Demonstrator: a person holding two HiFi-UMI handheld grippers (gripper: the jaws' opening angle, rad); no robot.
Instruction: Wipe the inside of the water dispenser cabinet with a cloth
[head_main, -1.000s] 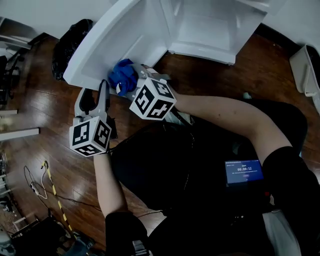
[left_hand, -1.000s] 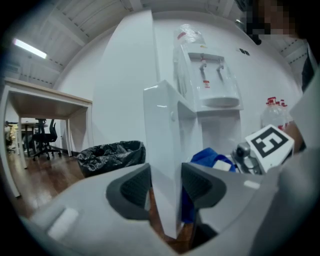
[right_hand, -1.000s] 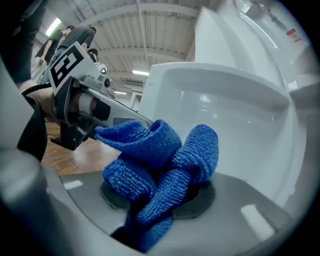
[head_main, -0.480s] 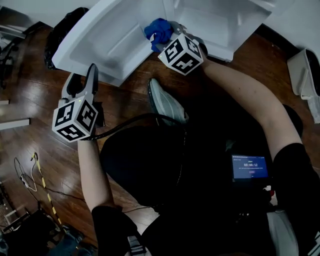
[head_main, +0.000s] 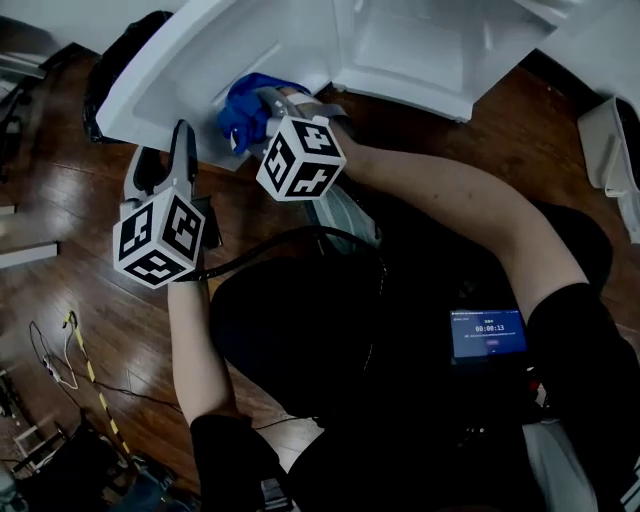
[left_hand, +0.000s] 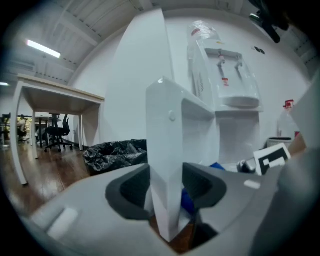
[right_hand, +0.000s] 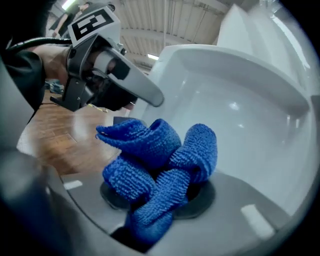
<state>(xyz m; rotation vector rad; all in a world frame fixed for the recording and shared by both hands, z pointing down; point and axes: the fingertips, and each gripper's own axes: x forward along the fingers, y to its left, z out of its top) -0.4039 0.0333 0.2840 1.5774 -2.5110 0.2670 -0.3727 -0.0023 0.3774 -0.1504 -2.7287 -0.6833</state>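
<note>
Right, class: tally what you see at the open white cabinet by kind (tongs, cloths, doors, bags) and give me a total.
Tongs: 2 (left tongs, right tongs)
Blue cloth: 1
White door: 1
Black bag: 1
Total: 5

Dark wooden plank floor (head_main: 60, 220) all around. A crumpled black plastic bag (head_main: 112, 70) sits at the upper left, a yellow-and-black striped cord (head_main: 97, 385) trails lower left. There's a small lit timer screen (head_main: 488, 335) on the lap and a grey sneaker (head_main: 348, 215) beneath. Far off stands a white-legged, wood-topped desk (left_hand: 60, 95).
</note>
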